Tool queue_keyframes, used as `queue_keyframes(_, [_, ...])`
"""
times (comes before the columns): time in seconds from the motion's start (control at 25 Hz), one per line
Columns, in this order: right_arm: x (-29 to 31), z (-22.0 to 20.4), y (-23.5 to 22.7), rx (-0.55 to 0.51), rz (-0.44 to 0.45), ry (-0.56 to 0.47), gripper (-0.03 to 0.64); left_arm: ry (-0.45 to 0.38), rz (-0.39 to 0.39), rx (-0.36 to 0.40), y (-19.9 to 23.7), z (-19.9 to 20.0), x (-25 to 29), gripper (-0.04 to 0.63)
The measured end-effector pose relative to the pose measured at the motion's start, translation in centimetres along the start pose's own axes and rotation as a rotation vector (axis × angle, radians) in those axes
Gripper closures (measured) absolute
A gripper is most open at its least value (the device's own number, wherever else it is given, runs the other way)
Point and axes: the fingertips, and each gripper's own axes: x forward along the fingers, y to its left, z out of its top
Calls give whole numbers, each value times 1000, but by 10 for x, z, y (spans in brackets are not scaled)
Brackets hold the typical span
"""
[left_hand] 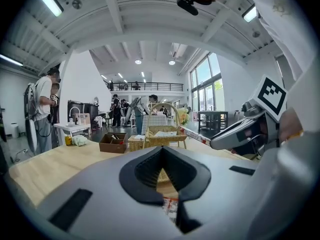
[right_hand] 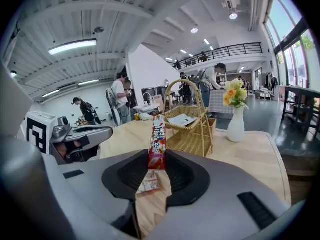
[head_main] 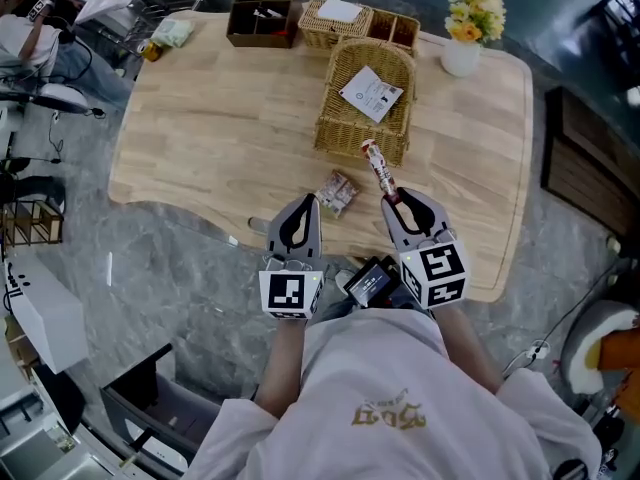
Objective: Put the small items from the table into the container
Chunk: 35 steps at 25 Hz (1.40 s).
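Pale wooden table (head_main: 200, 138) with rounded corners, in an open hall with people standing well behind it.

Item 1: stick packet (head_main: 379, 171), long, red and white. We pinch it at its lower end in the right gripper (head_main: 392, 200), and the rest stands up and leans towards the far edge. It is clear of the table, above the near edge, with its top just short of the basket's near wall. The right gripper view shows both pads pressed on the packet (right_hand: 157, 144).

Item 2: small wrapped packet (head_main: 336, 192). It lies flat near the near edge, between our two grippers and close in front of the basket.

Item 3: left gripper (head_main: 312, 203). Its jaws are pressed together or very nearly so, with nothing between them. It hangs beside the right one, over the near edge.

Item 4: handled wicker basket (head_main: 350, 140), at mid-table, right of centre. We take it to be the container. A white card (head_main: 371, 94) lies inside.

Item 5: far edge, left to right: a brown box (head_main: 262, 18), a low wicker tray (head_main: 335, 23) and a vase of yellow flowers (head_main: 463, 53) by the far right corner.

Step in hand, as we judge it: the stick packet is picked up and is on its way to the basket.

Next move: we carry it forward over the near rim, clear of the handle, and spread the jaws to drop it in. The small wrapped packet is left to collect.
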Motion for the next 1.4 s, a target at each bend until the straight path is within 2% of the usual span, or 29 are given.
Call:
queue_keyframes(0.48, [-2, 31, -15, 12, 40, -78, 495, -51, 41, 38, 0, 36, 20, 601])
queue_keyframes(0.68, [-3, 38, -18, 21, 35, -93, 495, -76, 32, 42, -4, 49, 27, 601])
queue_keyframes(0.92, [0, 48, -26, 16, 0, -99, 495, -115, 7, 53, 0, 63, 40, 601])
queue_keyframes(1.4, [24, 60, -44, 52, -129, -58, 495, -131, -117, 40, 23, 69, 73, 601])
